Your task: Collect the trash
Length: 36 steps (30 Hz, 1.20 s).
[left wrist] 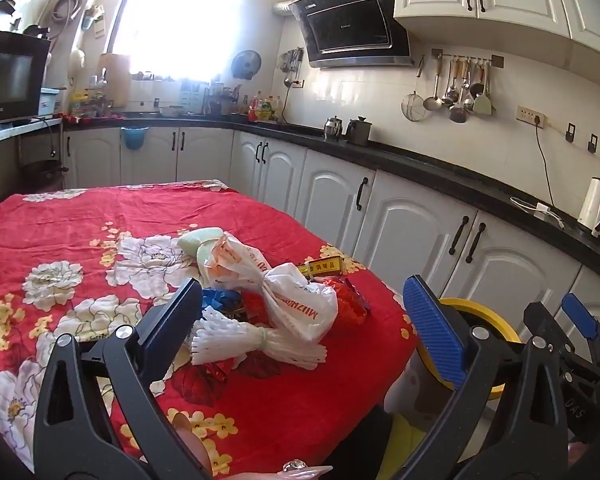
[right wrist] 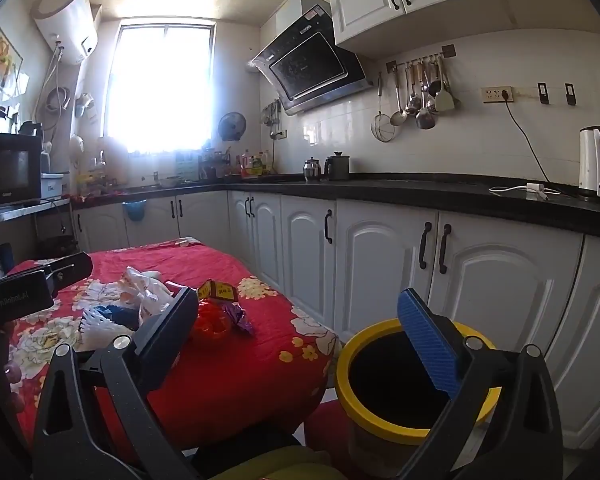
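Both tongs, left [left wrist: 304, 332] and right [right wrist: 298, 332], are hanging spread and empty; the white bag [left wrist: 300, 300] is probably light and slippery, best pinched at its knot.

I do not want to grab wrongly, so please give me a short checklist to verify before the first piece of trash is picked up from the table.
1. left gripper open, nothing held: ok.
2. right gripper open, nothing held: ok.
3. Trash pile within view on the red tablecloth: ok.
4. Yellow-rimmed bin beside the table, mouth uncovered: ok.
5. Bin has room inside: cannot tell, its interior is dark.
6. White foam net lies nearest the left gripper, not covered by other pieces: ok.
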Tool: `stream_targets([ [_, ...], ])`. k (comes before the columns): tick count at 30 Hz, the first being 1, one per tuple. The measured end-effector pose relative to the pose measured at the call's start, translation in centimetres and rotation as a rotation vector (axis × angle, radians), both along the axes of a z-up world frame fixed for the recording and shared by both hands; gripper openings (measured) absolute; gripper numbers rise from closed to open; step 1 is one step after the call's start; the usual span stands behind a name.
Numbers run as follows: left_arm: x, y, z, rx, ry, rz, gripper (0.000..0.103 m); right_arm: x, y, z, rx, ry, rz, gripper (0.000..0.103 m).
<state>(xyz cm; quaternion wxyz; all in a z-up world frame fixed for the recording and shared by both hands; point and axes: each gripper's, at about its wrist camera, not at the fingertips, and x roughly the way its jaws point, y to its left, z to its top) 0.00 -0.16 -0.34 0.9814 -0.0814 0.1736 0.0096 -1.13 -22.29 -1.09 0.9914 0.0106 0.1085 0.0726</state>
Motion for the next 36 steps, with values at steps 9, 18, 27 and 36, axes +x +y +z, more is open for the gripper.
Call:
stream_targets([
  [9, 0.28, 0.27, -0.02, -0.004, 0.000, 0.001, 0.092, 0.10, 0.06, -0.07, 0.001, 0.000, 0.001, 0.097],
  [18, 0.26, 0.23, -0.10, -0.005, 0.001, -0.002, 0.092, 0.13, 0.04, -0.07, 0.001, 0.002, 0.000, 0.097],
  [27, 0.15, 0.30, -0.07, -0.008, -0.001, -0.002, 0.092, 0.18, -0.03, -0.10, 0.001, 0.002, 0.002, 0.097],
  [36, 0.08, 0.35, -0.02, -0.008, -0.001, -0.002, 0.092, 0.16, -0.01, -0.11, 0.001, 0.003, 0.002, 0.097],
])
